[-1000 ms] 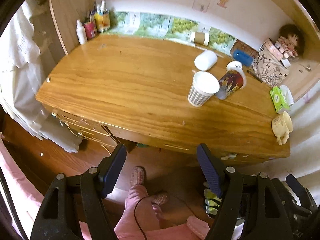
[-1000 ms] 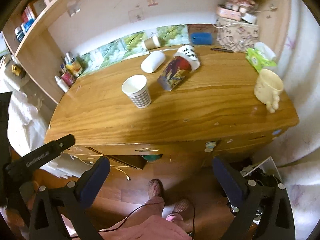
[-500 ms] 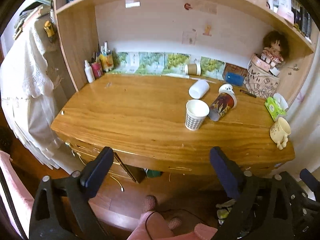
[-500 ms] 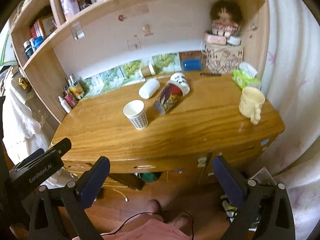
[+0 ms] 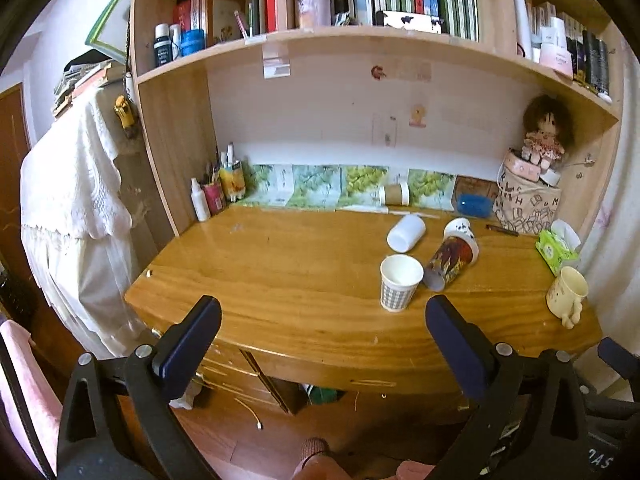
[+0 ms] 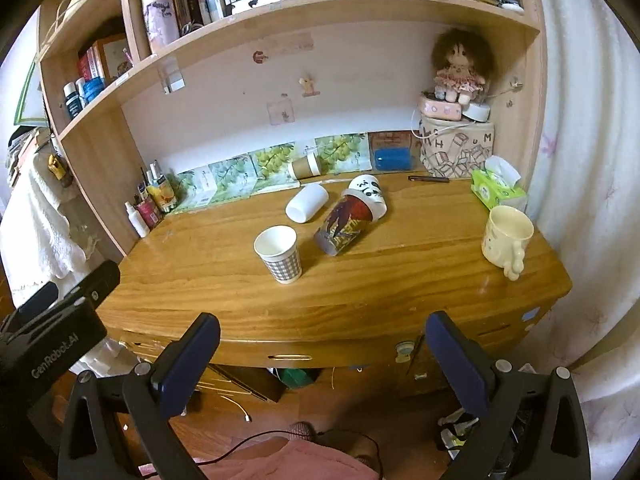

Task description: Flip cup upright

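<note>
Both grippers hang in front of the desk, short of its front edge: the left gripper (image 5: pixel 322 336) has its jaws spread wide with nothing between them, and the right gripper (image 6: pixel 320 354) is the same, wide apart and empty. Past them the wooden desk (image 6: pixel 224 276) runs broad and bare on its left half. From the right gripper's camera, a checked paper cup (image 6: pixel 279 254) stands upright at about 11 o'clock; just beside it at 12 o'clock a printed cup (image 6: pixel 348 224) lies on its side, mouth toward the back wall, with a white cup (image 6: pixel 306 208) lying behind them. A cream mug (image 6: pixel 505 238) stands near the right edge at 2 o'clock, a green tissue pack (image 6: pixel 496 188) behind it. Bookshelves (image 6: pixel 280 12) overhang the back; a curtain (image 6: pixel 580 200) closes the right side.
</note>
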Tool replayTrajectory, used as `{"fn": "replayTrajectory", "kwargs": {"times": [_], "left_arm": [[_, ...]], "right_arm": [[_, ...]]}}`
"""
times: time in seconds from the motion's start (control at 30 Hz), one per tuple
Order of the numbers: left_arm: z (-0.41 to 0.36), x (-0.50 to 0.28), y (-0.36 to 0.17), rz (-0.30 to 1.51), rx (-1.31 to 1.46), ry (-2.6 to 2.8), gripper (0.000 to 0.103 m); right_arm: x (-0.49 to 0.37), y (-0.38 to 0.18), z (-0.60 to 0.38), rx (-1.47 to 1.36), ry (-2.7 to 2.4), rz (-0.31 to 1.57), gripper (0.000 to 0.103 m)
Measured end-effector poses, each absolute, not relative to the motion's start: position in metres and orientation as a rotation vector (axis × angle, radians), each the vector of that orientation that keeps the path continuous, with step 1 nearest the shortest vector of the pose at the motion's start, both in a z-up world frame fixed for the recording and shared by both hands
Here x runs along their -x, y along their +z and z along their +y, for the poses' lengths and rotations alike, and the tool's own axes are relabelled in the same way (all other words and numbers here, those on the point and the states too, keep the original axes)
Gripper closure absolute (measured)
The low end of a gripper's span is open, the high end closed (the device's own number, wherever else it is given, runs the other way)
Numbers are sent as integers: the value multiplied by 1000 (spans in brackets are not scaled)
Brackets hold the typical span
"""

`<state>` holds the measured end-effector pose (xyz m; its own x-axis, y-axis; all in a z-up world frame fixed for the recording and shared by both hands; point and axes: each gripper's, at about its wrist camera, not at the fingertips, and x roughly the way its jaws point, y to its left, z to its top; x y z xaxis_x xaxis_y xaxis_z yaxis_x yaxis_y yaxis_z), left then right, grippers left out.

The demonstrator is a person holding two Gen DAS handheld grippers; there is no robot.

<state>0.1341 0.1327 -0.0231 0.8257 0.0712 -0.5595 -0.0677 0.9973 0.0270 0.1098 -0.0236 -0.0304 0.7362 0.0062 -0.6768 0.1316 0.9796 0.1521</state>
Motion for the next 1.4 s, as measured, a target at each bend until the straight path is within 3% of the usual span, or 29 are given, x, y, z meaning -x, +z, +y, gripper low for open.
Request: {"fn": "replayTrajectory", "kwargs": {"times": [1.4], "left_arm": [[118, -137, -28, 641, 1, -9, 1]], "right_arm": [[-105, -21, -23, -124, -87, 691, 0]]}}
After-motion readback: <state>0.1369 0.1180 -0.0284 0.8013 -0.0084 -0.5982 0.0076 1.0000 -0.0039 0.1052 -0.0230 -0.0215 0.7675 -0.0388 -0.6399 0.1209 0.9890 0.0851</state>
